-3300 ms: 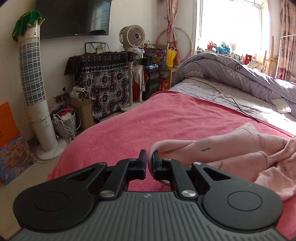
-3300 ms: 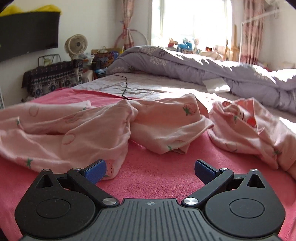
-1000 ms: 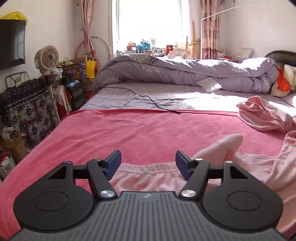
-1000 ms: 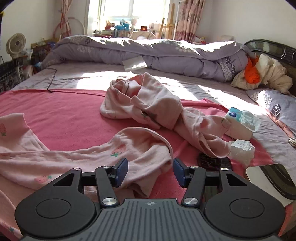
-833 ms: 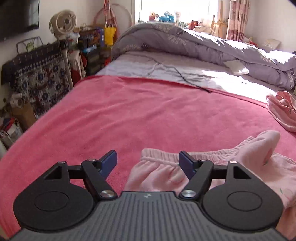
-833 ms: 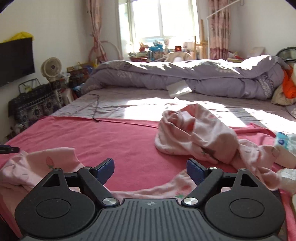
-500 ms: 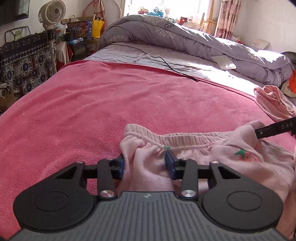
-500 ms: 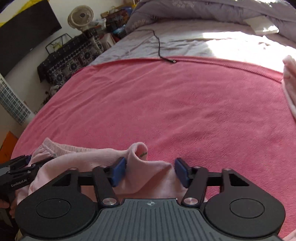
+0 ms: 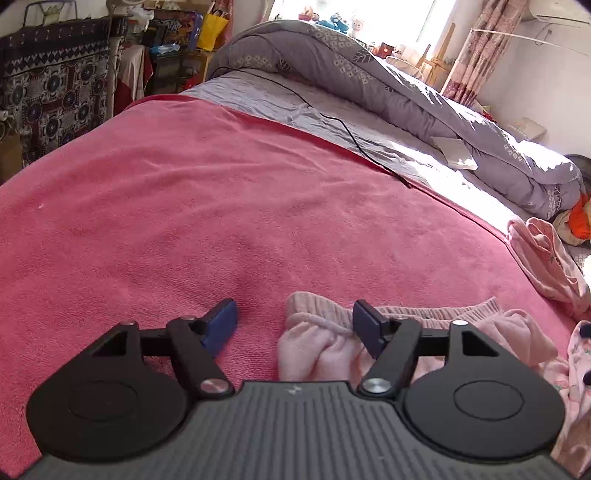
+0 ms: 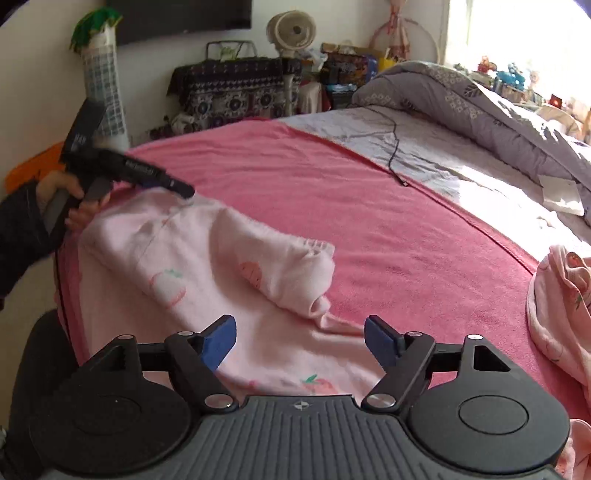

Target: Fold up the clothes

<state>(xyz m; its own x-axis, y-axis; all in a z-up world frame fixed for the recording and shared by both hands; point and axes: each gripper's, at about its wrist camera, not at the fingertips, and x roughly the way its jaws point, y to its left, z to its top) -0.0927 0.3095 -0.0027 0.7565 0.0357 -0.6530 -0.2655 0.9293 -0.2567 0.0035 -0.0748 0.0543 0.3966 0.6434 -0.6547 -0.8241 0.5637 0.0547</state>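
A wide bed covered by a coral-pink terry blanket (image 9: 229,206) fills the room; beyond it lies a crumpled grey sheet (image 9: 295,107) crossed by a thin black cable (image 9: 347,129); a rolled grey floral quilt (image 9: 406,88) runs beneath a sunlit window (image 10: 517,33); a patterned dark cloth-draped cabinet (image 10: 236,92), a beige pedestal fan (image 10: 291,31) and a wall-mounted black television (image 10: 177,16) line the pale wall.

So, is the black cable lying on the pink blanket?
No, the black cable lies on the grey sheet, ending at the edge of the pink blanket.
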